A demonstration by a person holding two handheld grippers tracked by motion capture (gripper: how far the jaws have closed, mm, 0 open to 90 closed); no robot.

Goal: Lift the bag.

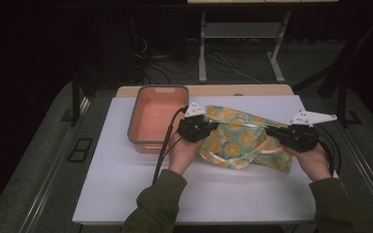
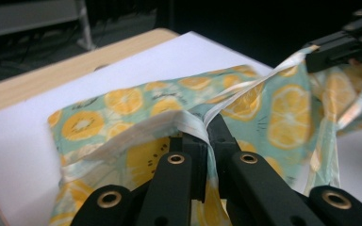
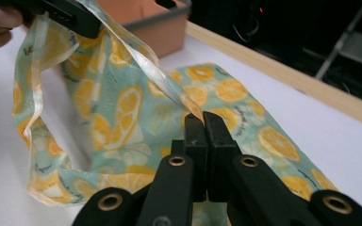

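Now both grippers, left point(image 1: 205, 127) and right point(image 1: 279, 132), are pinching the bag's point(image 1: 238, 138) white-edged rim taut between them; keeping both equally high avoids slack.

White board point(image 1: 126, 189) covers the tabletop; a strip of light wood table edge point(image 1: 209, 90) shows along its far side; the same wood edge point(image 3: 311, 84) runs diagonally in the right gripper view. Salmon-coloured tub point(image 1: 156, 119) with a grey rim stands on the board's far left part, empty inside; its corner point(image 3: 160, 26) appears at the top of the right gripper view. Beyond the table: grey carpeted floor point(image 1: 252, 63), loose black cables point(image 1: 150, 60), and pale metal stand legs point(image 1: 202, 53); surroundings otherwise dark.
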